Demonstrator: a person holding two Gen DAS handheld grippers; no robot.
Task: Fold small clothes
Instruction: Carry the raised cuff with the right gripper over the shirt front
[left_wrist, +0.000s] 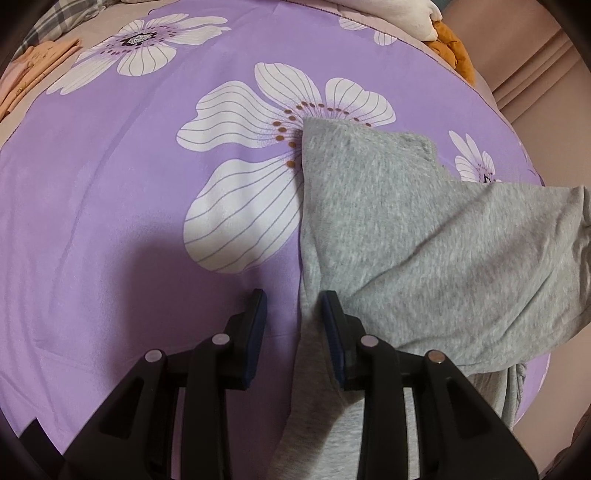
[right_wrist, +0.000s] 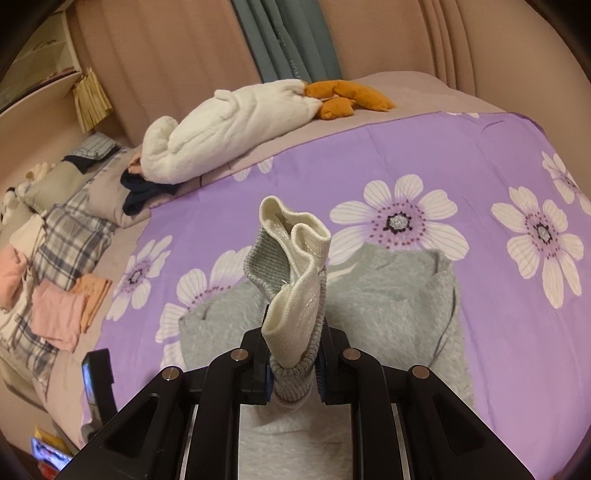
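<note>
A small grey fleece garment (left_wrist: 406, 236) lies on the purple flowered bedspread (left_wrist: 110, 192). It also shows in the right wrist view (right_wrist: 391, 295). My left gripper (left_wrist: 293, 308) is open just above the garment's left edge; its right finger lies over the cloth and its left finger over bare bedspread. My right gripper (right_wrist: 293, 347) is shut on the garment's ribbed cuff (right_wrist: 295, 280), grey outside with a cream lining, and holds it lifted above the rest of the garment.
A white quilted blanket (right_wrist: 229, 125) and orange stuffed pieces (right_wrist: 347, 96) lie at the bed's far end. Folded pink and orange clothes (right_wrist: 66, 306) sit on a plaid cloth (right_wrist: 70, 229) to the left. Curtains (right_wrist: 291, 40) hang behind. The bed's edge (left_wrist: 532, 387) runs at the right.
</note>
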